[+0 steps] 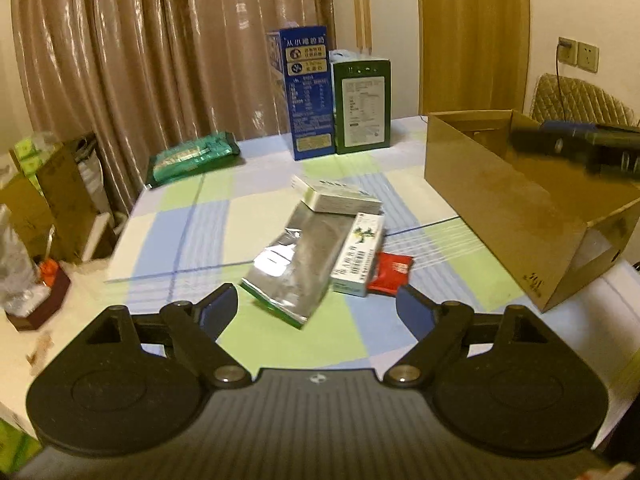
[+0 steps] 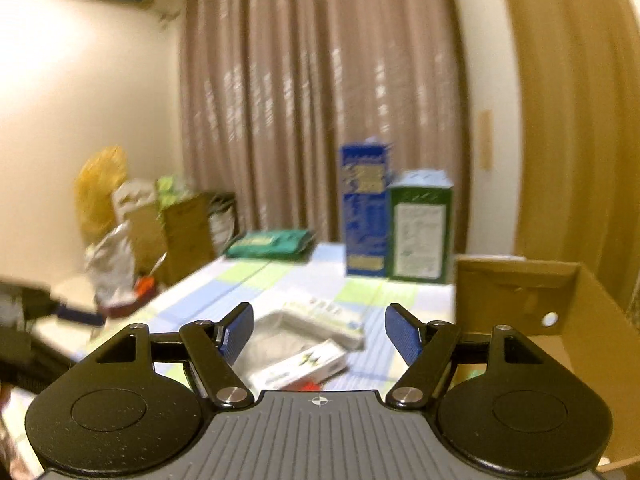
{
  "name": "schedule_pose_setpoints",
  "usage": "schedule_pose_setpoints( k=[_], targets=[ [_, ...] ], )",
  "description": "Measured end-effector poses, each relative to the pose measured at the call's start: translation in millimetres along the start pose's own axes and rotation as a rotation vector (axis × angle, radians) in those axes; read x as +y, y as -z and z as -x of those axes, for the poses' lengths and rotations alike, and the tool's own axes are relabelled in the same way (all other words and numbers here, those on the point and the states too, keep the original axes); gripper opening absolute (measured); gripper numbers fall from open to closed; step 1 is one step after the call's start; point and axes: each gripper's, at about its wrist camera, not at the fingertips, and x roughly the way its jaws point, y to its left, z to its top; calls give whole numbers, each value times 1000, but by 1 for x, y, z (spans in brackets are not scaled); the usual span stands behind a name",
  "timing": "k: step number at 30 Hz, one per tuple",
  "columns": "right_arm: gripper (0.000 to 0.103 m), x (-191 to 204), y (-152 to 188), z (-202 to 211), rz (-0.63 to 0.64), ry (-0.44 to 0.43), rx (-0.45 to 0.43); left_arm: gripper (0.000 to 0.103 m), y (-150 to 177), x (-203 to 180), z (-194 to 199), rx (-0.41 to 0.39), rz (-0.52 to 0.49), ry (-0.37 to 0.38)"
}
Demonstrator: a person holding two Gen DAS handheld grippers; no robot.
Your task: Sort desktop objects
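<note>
Left wrist view shows the left gripper (image 1: pixel 318 306) spread wide and empty above a silver pouch (image 1: pixel 294 266), a white carton (image 1: pixel 356 254) and a red sachet (image 1: pixel 390 272) beside the cardboard box (image 1: pixel 500 200). Only the right wrist view shows the right gripper (image 2: pixel 319 334), parted, holding nothing; there the sachet is nearly hidden.

Left gripper (image 1: pixel 318 308) jaws stand apart, empty, above the checked surface (image 1: pixel 180 240), facing a silver pouch (image 1: pixel 294 264), two small cartons touching it, a red sachet (image 1: pixel 390 272), and an open cardboard box (image 1: pixel 500 204) to the right.
</note>
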Motion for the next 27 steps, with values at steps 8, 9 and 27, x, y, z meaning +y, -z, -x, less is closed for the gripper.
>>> schedule_pose_setpoints(
  k=[8,9,27],
  targets=[
    [79,23,33,-41,154,-65,168,79,10,15,-29,36,-14,28],
    [79,24,38,-43,167,-65,183,79,11,17,-34,35,-11,37],
    [78,10,67,-122,189,-7,364,60,-4,4,-129,70,-111,238]
  ],
)
